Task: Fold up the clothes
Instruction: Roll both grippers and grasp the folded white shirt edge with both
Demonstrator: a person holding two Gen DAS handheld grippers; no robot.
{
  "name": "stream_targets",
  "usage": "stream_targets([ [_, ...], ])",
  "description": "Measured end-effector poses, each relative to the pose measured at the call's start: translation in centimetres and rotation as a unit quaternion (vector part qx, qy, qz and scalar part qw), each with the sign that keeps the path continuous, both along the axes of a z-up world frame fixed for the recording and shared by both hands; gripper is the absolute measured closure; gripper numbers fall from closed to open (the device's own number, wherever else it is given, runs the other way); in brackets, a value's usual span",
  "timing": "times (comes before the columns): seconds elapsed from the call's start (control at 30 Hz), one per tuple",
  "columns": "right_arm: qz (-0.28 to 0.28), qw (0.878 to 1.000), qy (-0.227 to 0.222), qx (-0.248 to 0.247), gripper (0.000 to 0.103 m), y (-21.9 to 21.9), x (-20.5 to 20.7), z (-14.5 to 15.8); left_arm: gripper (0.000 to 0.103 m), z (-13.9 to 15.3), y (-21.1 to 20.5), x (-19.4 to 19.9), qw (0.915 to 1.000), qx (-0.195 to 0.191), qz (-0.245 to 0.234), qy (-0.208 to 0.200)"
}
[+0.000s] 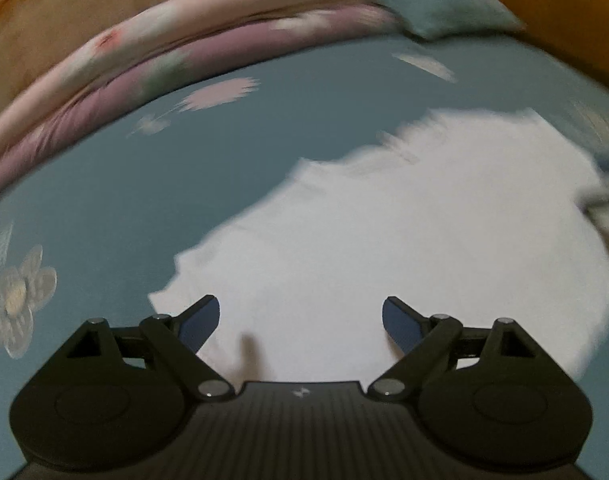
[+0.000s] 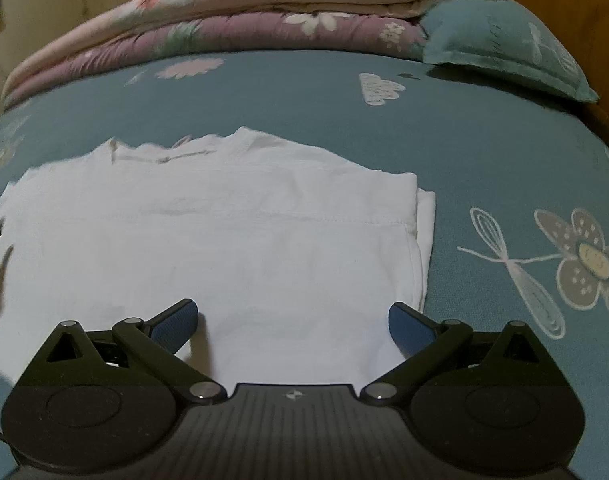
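because the white t-shirt (image 2: 208, 240) lies flat on the teal flowered bedsheet (image 2: 484, 152), with its right sleeve already turned in over the body so a double edge shows along that side, it looks partly folded, probably so that the sides come in before the length is halved. the right gripper (image 2: 292, 324) hangs over the near right part of the shirt with its blue pads spread wide and nothing between them, only cloth lying below; whether the tips touch the fabric cannot be told. the left gripper (image 1: 300, 328) is likewise wide apart and empty above the near left part of the shirt (image 1: 384, 248), likely placed to deal with the left side. a stack of folded quilts (image 2: 240, 12), pink over purple, and a teal pillow (image 2: 504, 44) sit along the far edge of the bed, well apart from the shirt, which leaves a working area. the left view is smeared by motion, so the shirt's collar and left sleeve are hard to make out there. the shirt's hem is hidden behind both gripper bodies. a blurred grey shape at the right edge of the left view cannot be identified.
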State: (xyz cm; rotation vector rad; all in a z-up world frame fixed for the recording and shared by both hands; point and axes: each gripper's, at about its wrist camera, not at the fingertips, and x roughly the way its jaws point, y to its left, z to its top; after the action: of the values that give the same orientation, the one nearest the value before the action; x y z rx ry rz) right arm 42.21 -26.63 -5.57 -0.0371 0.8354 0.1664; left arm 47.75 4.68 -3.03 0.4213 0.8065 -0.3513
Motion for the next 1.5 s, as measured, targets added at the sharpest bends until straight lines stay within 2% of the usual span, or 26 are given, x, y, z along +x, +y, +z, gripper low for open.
stream_targets([
  [0.07, 0.026, 1.000, -0.006, -0.012, 0.000, 0.5, -1.2, 0.9, 0.014, 0.2, -1.2, -2.9, 0.9983, 0.030, -0.049, -0.002],
  [0.17, 0.069, 0.997, -0.017, -0.039, 0.000, 1.2, -3.6, 2.1, 0.014, 0.0, -2.8, -6.8, 0.9900, 0.088, -0.109, -0.013],
  [0.27, 0.113, 0.990, -0.021, -0.080, 0.000, 2.2, -5.8, 2.6, 0.013, -0.9, -3.8, -9.2, 0.9805, 0.136, -0.140, -0.021],
  [0.33, 0.151, 0.981, -0.021, -0.120, 0.000, 3.4, -7.0, 2.4, 0.013, -1.7, -4.5, -9.8, 0.9750, 0.159, -0.152, -0.032],
  [0.4, 0.195, 0.965, -0.033, -0.174, 0.000, 5.3, -8.3, 2.0, 0.013, -2.4, -5.3, -10.2, 0.9690, 0.178, -0.164, -0.046],
  [0.5, 0.260, 0.928, -0.078, -0.257, 0.000, 8.9, -9.7, 0.8, 0.013, -3.5, -7.2, -10.5, 0.9579, 0.204, -0.187, -0.075],
  [0.63, 0.322, 0.874, -0.130, -0.338, 0.000, 13.2, -10.3, -1.1, 0.012, -4.5, -10.2, -10.8, 0.9352, 0.244, -0.226, -0.121],
  [0.7, 0.333, 0.856, -0.156, -0.363, 0.000, 14.5, -10.2, -1.7, 0.007, -5.1, -11.3, -10.8, 0.9211, 0.266, -0.245, -0.145],
  [0.73, 0.337, 0.852, -0.161, -0.368, 0.000, 15.0, -9.9, -1.8, 0.005, -5.3, -11.8, -10.7, 0.9151, 0.274, -0.253, -0.154],
  [0.83, 0.343, 0.843, -0.173, -0.376, 0.000, 15.8, -9.2, -1.9, 0.002, -5.5, -12.5, -10.6, 0.9034, 0.283, -0.272, -0.172],
  [0.9, 0.340, 0.845, -0.174, -0.374, 0.000, 15.3, -8.9, -1.9, 0.002, -5.6, -12.4, -10.6, 0.9006, 0.287, -0.271, -0.181],
  [1.07, 0.308, 0.861, -0.159, -0.373, 0.000, 11.9, -8.4, -1.7, 0.002, -5.6, -9.2, -10.6, 0.9057, 0.313, -0.234, -0.164],
  [1.17, 0.274, 0.869, -0.142, -0.387, 0.000, 8.6, -7.8, -2.0, 0.002, -5.9, -6.5, -10.0, 0.9036, 0.347, -0.200, -0.151],
  [1.27, 0.248, 0.880, -0.131, -0.384, 0.000, 6.5, -7.6, -2.1, 0.002, -5.9, -5.5, -9.8, 0.9074, 0.348, -0.183, -0.149],
  [1.3, 0.243, 0.882, -0.130, -0.381, 0.000, 6.3, -7.5, -2.1, 0.002, -5.9, -5.7, -9.7, 0.9063, 0.351, -0.182, -0.151],
  [1.4, 0.243, 0.879, -0.131, -0.390, 0.000, 7.7, -7.0, -2.4, 0.002, -6.3, -7.8, -9.3, 0.8970, 0.363, -0.193, -0.163],
  [1.5, 0.255, 0.868, -0.144, -0.400, 0.000, 9.4, -6.5, -2.7, 0.002, -6.4, -10.3, -8.1, 0.8922, 0.358, -0.214, -0.174],
])
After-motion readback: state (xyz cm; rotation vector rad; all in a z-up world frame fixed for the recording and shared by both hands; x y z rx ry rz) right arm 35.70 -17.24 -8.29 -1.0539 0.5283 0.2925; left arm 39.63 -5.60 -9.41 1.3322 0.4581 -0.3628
